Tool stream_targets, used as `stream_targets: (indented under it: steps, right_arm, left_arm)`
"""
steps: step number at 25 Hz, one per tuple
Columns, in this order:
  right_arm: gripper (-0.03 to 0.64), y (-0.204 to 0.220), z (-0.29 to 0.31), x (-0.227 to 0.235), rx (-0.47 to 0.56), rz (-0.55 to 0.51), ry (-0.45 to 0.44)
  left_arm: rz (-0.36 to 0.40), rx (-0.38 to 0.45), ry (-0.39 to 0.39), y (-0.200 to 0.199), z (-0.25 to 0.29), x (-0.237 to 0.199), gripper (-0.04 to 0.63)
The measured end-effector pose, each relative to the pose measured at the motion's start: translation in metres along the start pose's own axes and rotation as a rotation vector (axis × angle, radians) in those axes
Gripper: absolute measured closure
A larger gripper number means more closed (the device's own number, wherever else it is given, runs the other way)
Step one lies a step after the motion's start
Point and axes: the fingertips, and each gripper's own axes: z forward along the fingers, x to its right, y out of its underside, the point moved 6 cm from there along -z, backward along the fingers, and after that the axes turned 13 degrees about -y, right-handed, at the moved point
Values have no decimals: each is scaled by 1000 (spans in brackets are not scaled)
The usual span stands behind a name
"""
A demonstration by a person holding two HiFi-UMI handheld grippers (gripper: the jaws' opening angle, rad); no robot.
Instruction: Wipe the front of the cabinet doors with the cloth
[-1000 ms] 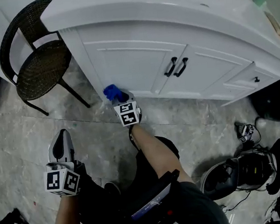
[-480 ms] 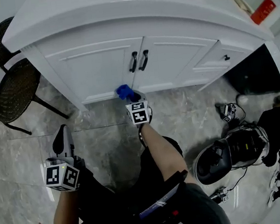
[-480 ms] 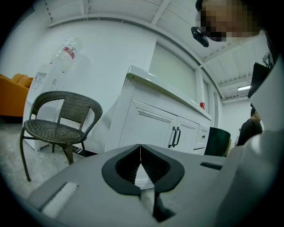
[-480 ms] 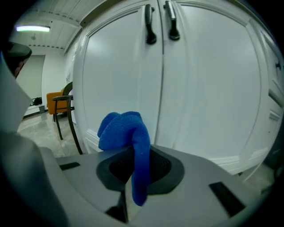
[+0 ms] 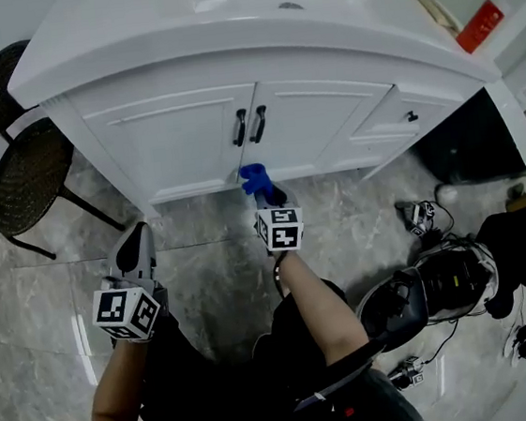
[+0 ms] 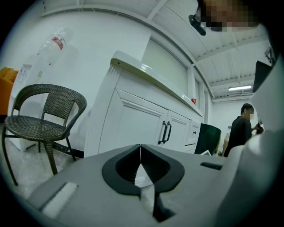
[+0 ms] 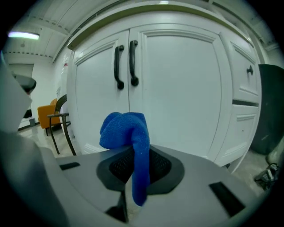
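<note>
Since wiping presumably needs a padded front, blue cloth (image 7: 125, 132) is pinched in right gripper (image 7: 137, 156) jaws, bunched toward cabinet doors (image 7: 177, 88); left gripper (image 6: 140, 165): jaws pressed together, empty.

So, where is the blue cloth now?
In the head view, the blue cloth is held in the right gripper, low before the cabinet doors, below the black handles.
</note>
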Motion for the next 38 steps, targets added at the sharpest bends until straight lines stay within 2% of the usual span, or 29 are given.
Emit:
stream_targets:
  steps: [3, 9, 12, 14, 19, 22, 30, 38]
  right_arm:
    - [565, -43, -27, -18, 92, 28, -63]
    - [565, -161, -79, -61, 374, 5, -244]
    - [565, -208, -84, -74, 445, -7, -309]
    - [565, -226, -81, -75, 462, -18, -320]
    - [565, -239, -64, -60, 440, -12, -279]
    - [565, -237, -61, -52, 402, -31, -261]
    - [565, -225, -83, 1, 396, -17, -164]
    - [565, -218, -130, 103, 424, 69, 37]
  left_arm:
    - [51, 3, 17, -5, 2, 2, 592]
    - [116, 53, -31, -25, -13, -15, 592]
    - [116, 74, -73, -38, -23, -31, 592]
    - [107, 89, -98, -43, -31, -38, 592]
    - [91, 102, -133, -46, -44, -49, 592]
    - [98, 96, -127, -47, -46, -49, 592]
    - [114, 60, -31, -31, -23, -15, 592]
    - [165, 43, 72, -32, -4, 30, 592]
